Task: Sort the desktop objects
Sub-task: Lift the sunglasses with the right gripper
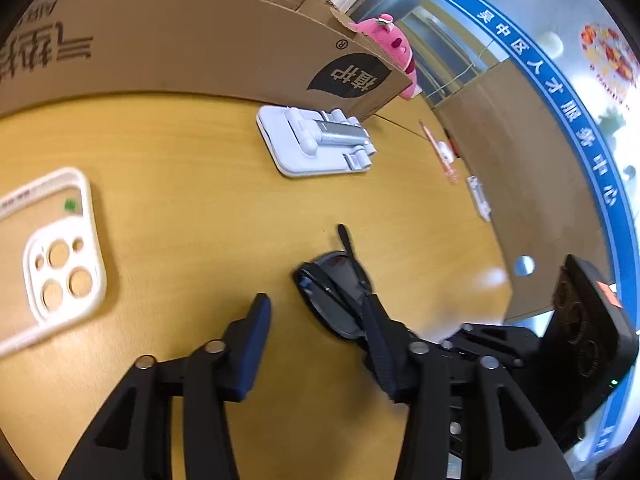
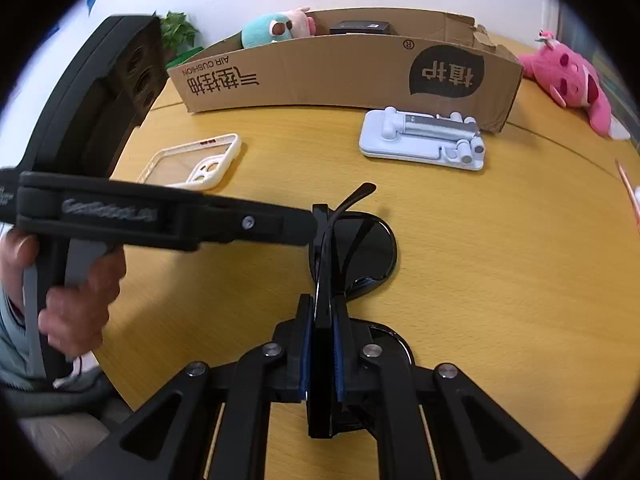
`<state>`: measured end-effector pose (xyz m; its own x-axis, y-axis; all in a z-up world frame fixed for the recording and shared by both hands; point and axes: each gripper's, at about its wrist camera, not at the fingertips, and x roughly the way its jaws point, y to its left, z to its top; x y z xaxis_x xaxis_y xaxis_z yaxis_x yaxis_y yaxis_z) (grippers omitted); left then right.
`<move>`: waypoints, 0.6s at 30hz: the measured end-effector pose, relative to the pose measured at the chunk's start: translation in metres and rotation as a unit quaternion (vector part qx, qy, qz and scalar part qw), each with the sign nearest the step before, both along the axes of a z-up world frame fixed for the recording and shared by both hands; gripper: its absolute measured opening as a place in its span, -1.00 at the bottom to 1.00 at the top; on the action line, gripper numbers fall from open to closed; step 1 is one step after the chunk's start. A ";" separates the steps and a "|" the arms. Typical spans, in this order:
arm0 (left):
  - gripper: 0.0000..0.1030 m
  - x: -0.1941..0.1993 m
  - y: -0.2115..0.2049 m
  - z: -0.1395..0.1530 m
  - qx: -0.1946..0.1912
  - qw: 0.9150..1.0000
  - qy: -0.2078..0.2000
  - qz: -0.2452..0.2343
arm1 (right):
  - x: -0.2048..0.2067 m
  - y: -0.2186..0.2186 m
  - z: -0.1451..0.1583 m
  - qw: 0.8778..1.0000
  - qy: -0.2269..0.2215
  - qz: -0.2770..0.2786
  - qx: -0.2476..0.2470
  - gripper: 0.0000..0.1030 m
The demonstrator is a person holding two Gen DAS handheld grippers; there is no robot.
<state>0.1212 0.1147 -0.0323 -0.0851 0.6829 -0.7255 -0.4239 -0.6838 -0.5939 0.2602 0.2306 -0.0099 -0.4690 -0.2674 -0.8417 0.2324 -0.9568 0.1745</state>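
sunglasses [image 2: 360, 248] glossy black, folded | right gripper [image 2: 320, 344] fingers clamped on them | left gripper [image 1: 316, 320] fingers apart

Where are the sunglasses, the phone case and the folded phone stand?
sunglasses [image 2: 370, 244], right wrist view, on the dark lens.
phone case [image 1: 60, 268], left wrist view, on the camera cutout block.
phone stand [image 2: 424, 148], right wrist view, on the white base.

Glossy black plastic sunglasses [image 2: 352, 248] on a smooth, matt wood-grain table [image 2: 500, 280]. Matt corrugated cardboard box [image 2: 340, 76]; white plastic phone stand [image 2: 424, 140] with brushed-metal arm; translucent plastic phone case [image 2: 196, 164]; pink plush toy [image 2: 568, 76].
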 end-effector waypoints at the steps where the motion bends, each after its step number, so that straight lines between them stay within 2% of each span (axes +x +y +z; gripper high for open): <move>1: 0.12 0.002 -0.002 -0.001 0.007 1.000 -0.010 -0.004 | 0.000 -0.001 0.001 1.000 0.000 -0.005 -0.003 -0.84; 4: 0.27 0.007 -0.005 -0.004 0.038 0.998 -0.044 -0.013 | 0.000 -0.001 0.001 0.999 0.001 -0.027 -0.034 -0.84; 6: 0.28 0.009 -0.003 -0.009 0.065 0.995 -0.077 -0.025 | -0.001 -0.001 0.003 0.998 0.004 -0.028 -0.053 -0.84; 8: 0.25 0.009 -0.001 -0.011 0.081 0.993 -0.086 -0.024 | 0.001 -0.003 0.005 0.997 0.012 -0.021 -0.067 -0.84; 10: -0.10 0.008 -0.001 -0.013 0.082 0.992 -0.089 -0.023 | 0.005 -0.005 0.008 0.997 0.020 -0.018 -0.066 -0.84; 11: -0.52 0.007 -0.002 -0.013 0.087 0.992 -0.092 -0.023 | 0.006 -0.004 0.010 0.998 0.023 -0.021 -0.062 -0.84; 13: -0.65 0.006 -0.003 -0.015 0.110 0.988 -0.108 -0.026 | 0.007 0.000 0.010 0.997 0.022 -0.025 -0.074 -0.84; 18: -0.70 0.008 -0.002 0.009 0.108 0.991 -0.068 -0.031 | 0.006 -0.003 0.021 0.996 0.048 -0.025 -0.071 -0.84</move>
